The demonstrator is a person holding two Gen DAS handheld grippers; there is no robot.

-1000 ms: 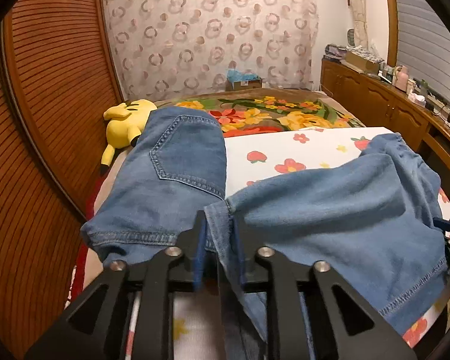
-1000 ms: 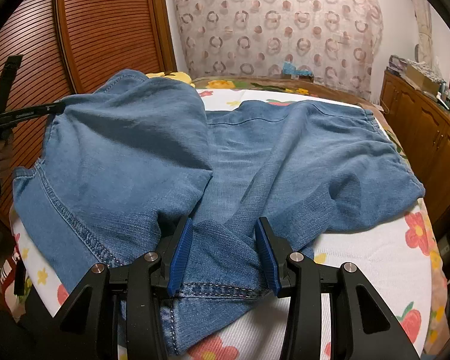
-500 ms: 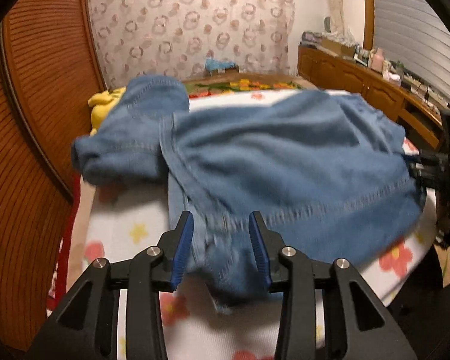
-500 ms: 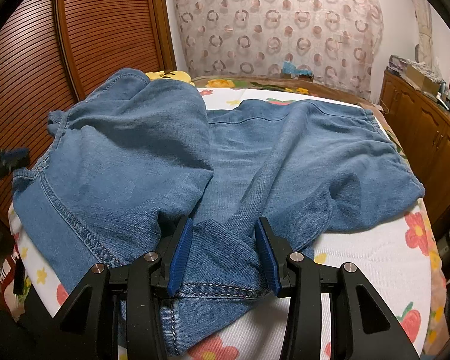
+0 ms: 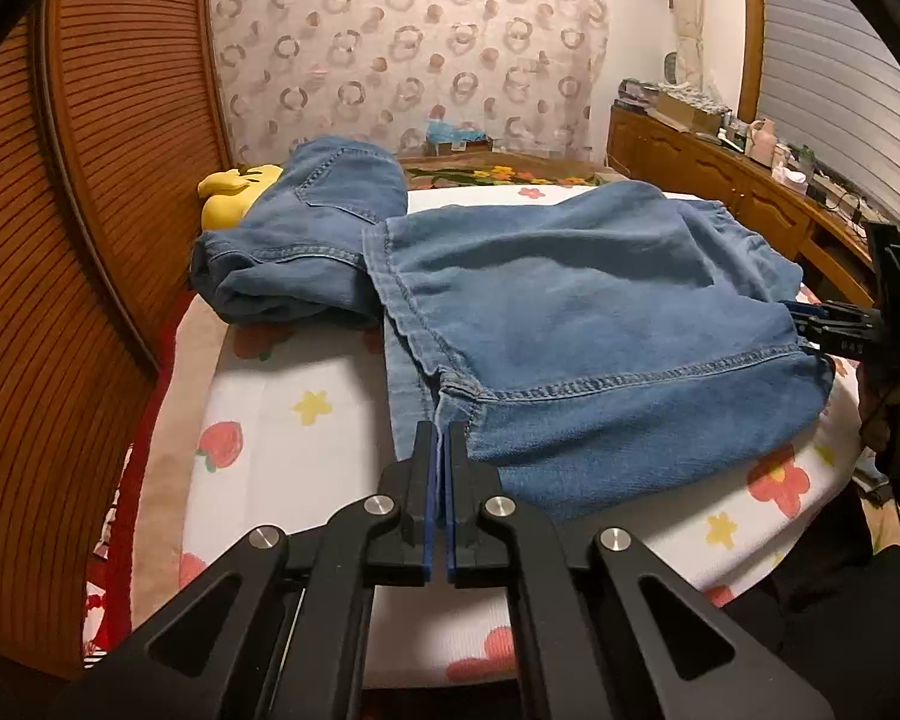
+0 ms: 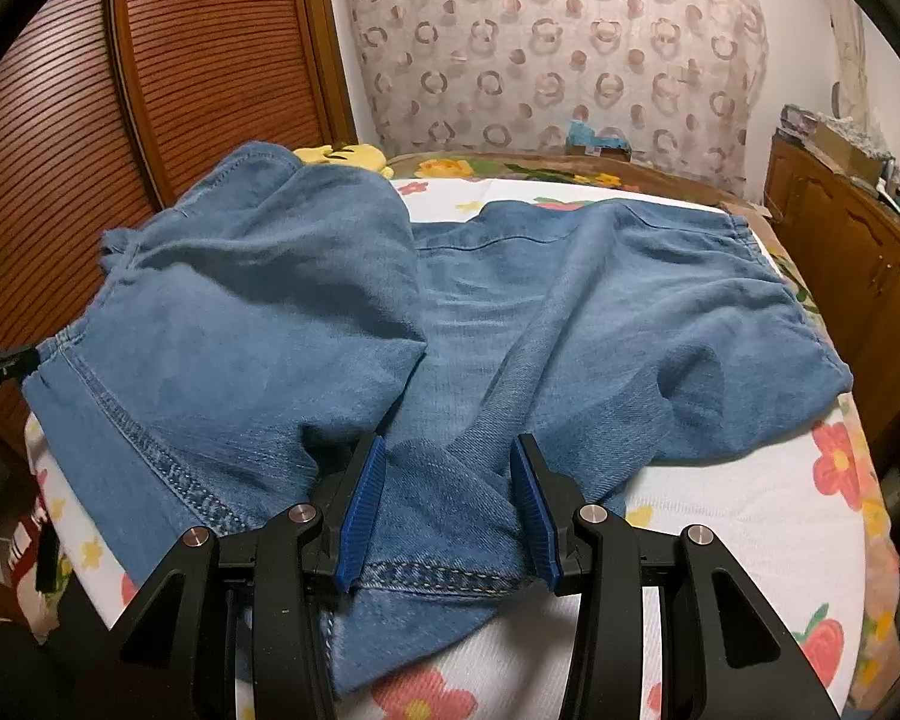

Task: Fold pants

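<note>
Blue denim pants (image 5: 570,300) lie spread on the flowered bed sheet (image 5: 300,420), one leg folded across the other and the waist part with its back pocket bunched at the far left. My left gripper (image 5: 441,438) is shut on a thin edge of the hem at the near corner. In the right wrist view the pants (image 6: 510,312) fill the bed. There my right gripper (image 6: 450,504) holds a raised bunch of denim by the stitched hem, and the cloth fills the gap between its blue pads. The left gripper (image 6: 6,360) shows at the pants' left corner.
A yellow plush toy (image 5: 234,192) lies behind the pants at the far left. Slatted wooden doors (image 5: 60,240) stand close along the left. A wooden dresser (image 5: 720,180) with clutter runs along the right. A hand (image 5: 888,414) holds the right gripper at the bed's right edge.
The left gripper let go of the lifted leg, which now lies flat over the other leg. It drew back toward the near edge and shut on the hem. The right gripper has not moved.
</note>
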